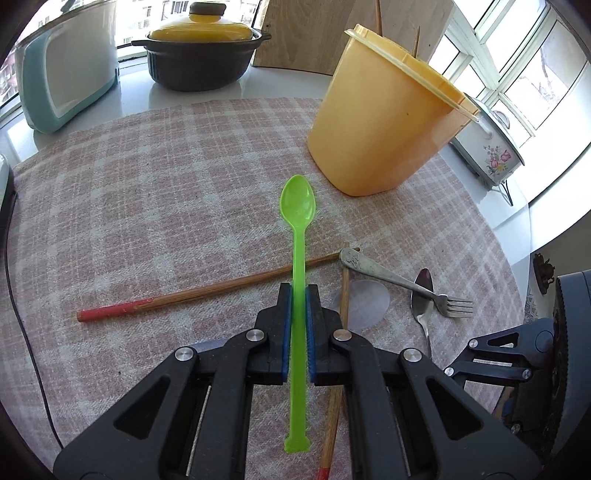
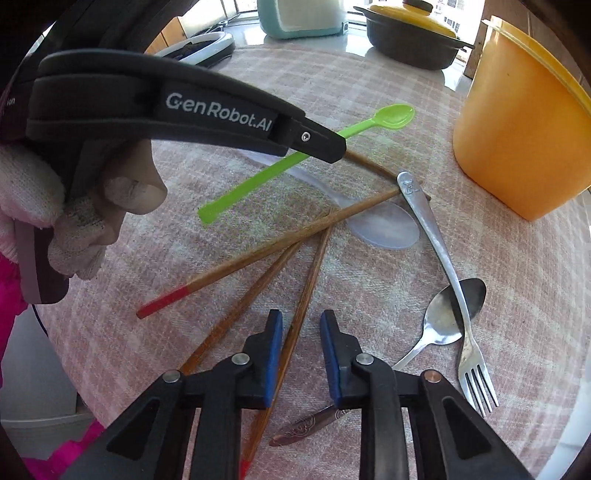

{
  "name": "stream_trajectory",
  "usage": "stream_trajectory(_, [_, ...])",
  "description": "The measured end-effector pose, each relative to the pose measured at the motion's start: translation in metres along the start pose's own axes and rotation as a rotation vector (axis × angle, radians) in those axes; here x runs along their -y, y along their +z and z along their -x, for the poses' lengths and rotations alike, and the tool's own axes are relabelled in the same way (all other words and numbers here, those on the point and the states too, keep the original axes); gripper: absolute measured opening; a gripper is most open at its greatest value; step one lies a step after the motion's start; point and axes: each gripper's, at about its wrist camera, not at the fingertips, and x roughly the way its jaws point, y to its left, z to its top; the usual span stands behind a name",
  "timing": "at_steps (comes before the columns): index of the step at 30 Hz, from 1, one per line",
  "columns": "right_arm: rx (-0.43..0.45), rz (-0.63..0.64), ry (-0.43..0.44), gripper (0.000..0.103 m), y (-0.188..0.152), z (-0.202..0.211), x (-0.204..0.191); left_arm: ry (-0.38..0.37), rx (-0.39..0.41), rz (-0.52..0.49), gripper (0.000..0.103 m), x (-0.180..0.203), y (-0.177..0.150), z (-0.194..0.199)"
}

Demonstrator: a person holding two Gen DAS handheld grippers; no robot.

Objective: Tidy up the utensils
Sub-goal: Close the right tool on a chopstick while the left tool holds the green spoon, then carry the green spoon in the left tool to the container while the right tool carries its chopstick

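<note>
My left gripper (image 1: 298, 292) is shut on the handle of a green plastic spoon (image 1: 298, 205), held above the checked cloth with its bowl towards the orange container (image 1: 384, 122). In the right wrist view the same green spoon (image 2: 395, 116) sticks out of the left gripper (image 2: 338, 149). My right gripper (image 2: 301, 318) points down over several red-tipped wooden chopsticks. One chopstick (image 2: 301, 295) lies between its blue pads, near the left pad, with a gap to the right pad. A metal fork (image 2: 439, 251) lies across a metal spoon (image 2: 441, 319). A translucent spoon (image 2: 388, 225) lies under the chopsticks.
A black pot with a yellow lid (image 1: 201, 51), a teal appliance (image 1: 62, 74), a wooden board (image 1: 314, 33) and a flowered white cooker (image 1: 487, 147) ring the pink checked cloth (image 1: 147, 184). A gloved hand (image 2: 74, 221) holds the left gripper. A copper-coloured handle (image 2: 306, 424) lies beneath the right gripper.
</note>
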Motion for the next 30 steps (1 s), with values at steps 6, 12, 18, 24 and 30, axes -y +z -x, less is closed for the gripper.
stream_trajectory(6, [-0.032,-0.083,0.081,0.004,0.002,0.0,0.021,-0.009,0.021,0.007,0.004,0.002,-0.006,0.009])
stream_trajectory(12, [-0.009,-0.225,0.21,0.003,-0.016,0.007,0.051,-0.017,0.042,0.011,0.004,0.003,-0.01,0.018])
stream_trajectory(18, [0.083,-0.3,0.251,0.003,-0.037,0.033,0.072,-0.042,0.073,0.025,0.004,0.008,-0.013,0.029])
stream_trajectory(24, [0.186,-0.341,0.241,0.003,-0.054,0.066,0.083,-0.065,0.118,0.028,0.004,0.017,-0.011,0.041])
stream_trajectory(30, [0.285,-0.372,0.228,0.003,-0.058,0.096,0.095,-0.076,0.185,0.035,0.004,0.025,-0.003,0.054])
